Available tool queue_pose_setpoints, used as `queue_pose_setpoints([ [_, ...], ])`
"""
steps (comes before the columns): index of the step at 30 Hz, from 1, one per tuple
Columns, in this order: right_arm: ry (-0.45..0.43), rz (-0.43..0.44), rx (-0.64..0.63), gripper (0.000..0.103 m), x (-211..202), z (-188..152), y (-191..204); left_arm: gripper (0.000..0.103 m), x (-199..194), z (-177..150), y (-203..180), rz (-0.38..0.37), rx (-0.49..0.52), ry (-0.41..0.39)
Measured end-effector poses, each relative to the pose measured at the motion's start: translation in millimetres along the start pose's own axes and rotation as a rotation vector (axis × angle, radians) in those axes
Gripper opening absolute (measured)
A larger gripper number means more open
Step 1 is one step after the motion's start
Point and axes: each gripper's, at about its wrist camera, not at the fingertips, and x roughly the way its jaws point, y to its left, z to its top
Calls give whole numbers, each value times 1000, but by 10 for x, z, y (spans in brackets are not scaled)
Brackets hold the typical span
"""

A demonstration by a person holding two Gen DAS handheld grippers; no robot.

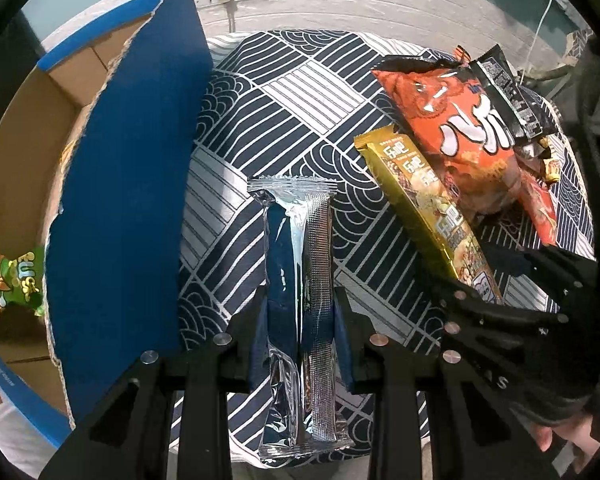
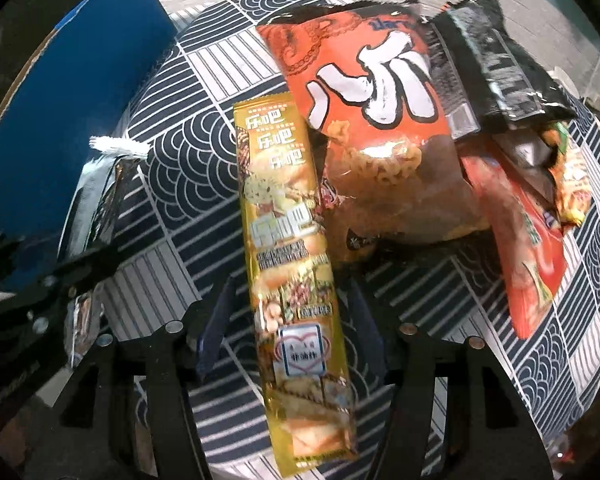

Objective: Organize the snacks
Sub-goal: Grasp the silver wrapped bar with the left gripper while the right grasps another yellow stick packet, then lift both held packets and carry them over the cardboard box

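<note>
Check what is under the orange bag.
The orange bag overlaps the top right edge of the gold pack and lies on a red pack at its right. Anything else beneath it is covered.

The right gripper (image 2: 292, 320) stands with jaws apart around the gold packet (image 2: 288, 240), neither pad pressing it. Ahead and to its right lies the orange bag (image 2: 372, 120) with a black packet (image 2: 496, 68) beyond. Far left, the left gripper (image 2: 66, 276) clamps a silver packet (image 2: 96, 196) beside a blue box (image 2: 60, 120).
</note>
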Motion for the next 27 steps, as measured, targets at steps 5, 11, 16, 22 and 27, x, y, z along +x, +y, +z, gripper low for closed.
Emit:
queue_pose_setpoints([
  [5,4,-17,-9,33,100,94,98,30,-38,-41,4,-6,15,-3],
  [11,-13,14,-10,31,-35,45,244,30,-146,-82,-23,-26,30,-19],
  [16,-49,39,-15,31,-212,-43,284,30,-279,-149,-79,-39,49,-38],
  [22,-101,50,-5,31,-541,-235,248,30,-493,-203,-104,-59,58,-82],
  [27,-156,15,5,31,-814,-303,172,30,-731,-232,-132,-46,74,-141],
])
